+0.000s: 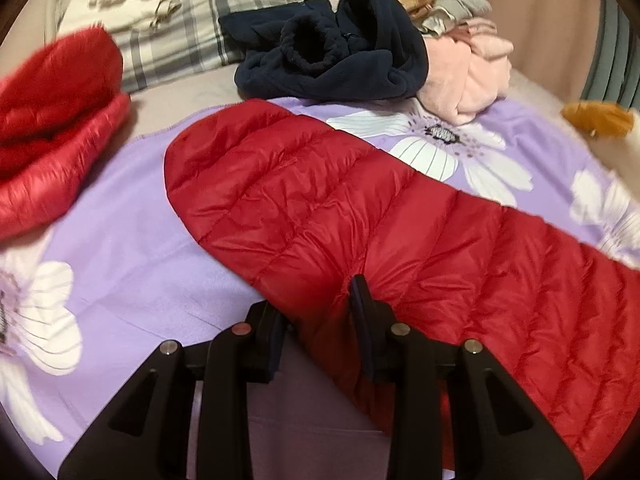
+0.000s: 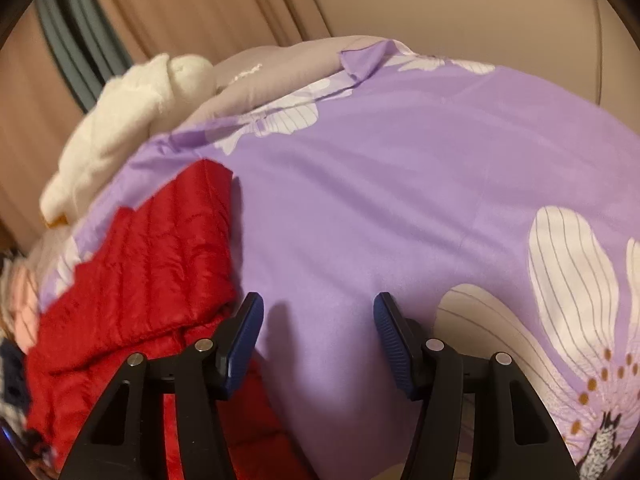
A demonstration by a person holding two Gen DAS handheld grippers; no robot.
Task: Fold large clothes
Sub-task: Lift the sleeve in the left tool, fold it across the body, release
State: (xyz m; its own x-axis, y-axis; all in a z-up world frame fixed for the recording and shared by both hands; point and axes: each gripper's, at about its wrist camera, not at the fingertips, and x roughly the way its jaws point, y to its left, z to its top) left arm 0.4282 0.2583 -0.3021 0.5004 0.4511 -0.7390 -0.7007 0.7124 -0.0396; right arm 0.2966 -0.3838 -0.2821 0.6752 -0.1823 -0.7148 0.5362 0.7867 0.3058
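A red quilted puffer jacket (image 1: 360, 208) lies stretched across the purple flowered sheet (image 1: 132, 216) on a bed. My left gripper (image 1: 316, 300) is shut on the jacket's near edge, with red fabric pinched between its black fingers. In the right wrist view the same jacket (image 2: 152, 264) lies to the left, folded over itself. My right gripper (image 2: 318, 304) stands open just right of it, over bare purple sheet (image 2: 400, 184), with nothing between its blue pads (image 2: 244, 332). Its left finger is beside the jacket's edge.
Another bunched red shiny garment (image 1: 52, 120) lies at the left. A navy fleece (image 1: 332, 52), pink clothes (image 1: 468, 68) and a plaid pillow (image 1: 192, 24) are piled at the far side. A white plush toy (image 2: 132, 120) sits by the curtain (image 2: 180, 4).
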